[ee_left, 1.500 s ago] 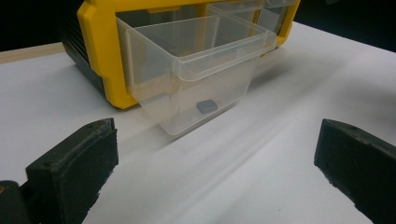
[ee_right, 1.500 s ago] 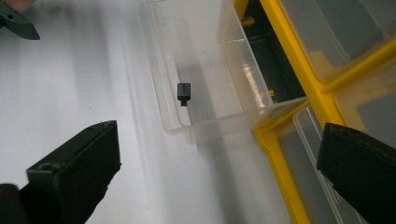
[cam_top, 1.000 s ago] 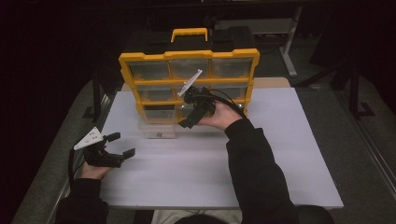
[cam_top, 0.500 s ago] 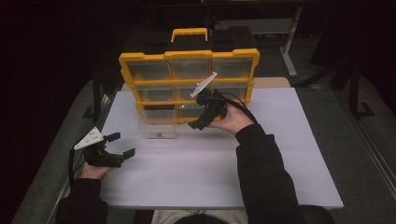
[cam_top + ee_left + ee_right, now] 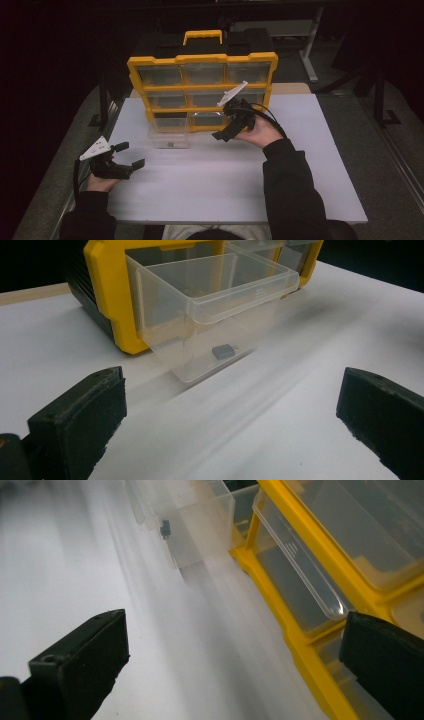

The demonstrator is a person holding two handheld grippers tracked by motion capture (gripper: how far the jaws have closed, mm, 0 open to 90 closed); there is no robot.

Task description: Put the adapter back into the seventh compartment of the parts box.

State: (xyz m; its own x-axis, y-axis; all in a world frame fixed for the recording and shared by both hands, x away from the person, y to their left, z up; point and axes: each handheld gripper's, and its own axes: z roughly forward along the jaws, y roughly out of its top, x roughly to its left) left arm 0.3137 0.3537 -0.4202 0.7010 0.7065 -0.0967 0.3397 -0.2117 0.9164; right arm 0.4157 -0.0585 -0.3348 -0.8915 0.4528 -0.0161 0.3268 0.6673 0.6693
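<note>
Just off the bottom row of a yellow organizer, the right gripper (image 5: 231, 127) hangs above the white table (image 5: 300, 165) with its jaws spread wide and nothing between them. Its grey three-cornered plate tilts up toward one o'clock, and its cable loops back over the person's right hand (image 5: 260, 132). Seen along that gripper's own jaws, a clear bin front of the yellow organizer (image 5: 300, 610) sits close at two o'clock.

At about nine o'clock from the right gripper, a clear plastic drawer (image 5: 170, 135) juts out of the cabinet's bottom-left slot, its front resting on the table. It is see-through, with a lipped rim and walls that taper downward; a small dark grey block (image 5: 223, 351) lies on its floor near the front wall.

Farther out, toward seven o'clock, the left gripper (image 5: 131, 155) rests low near the table's left edge, jaws likewise wide apart and empty, pointed at the drawer (image 5: 210, 315) but well apart from it. The organizer (image 5: 200, 60), nine clear compartments under a yellow handle, stands upright at the table's far edge.
</note>
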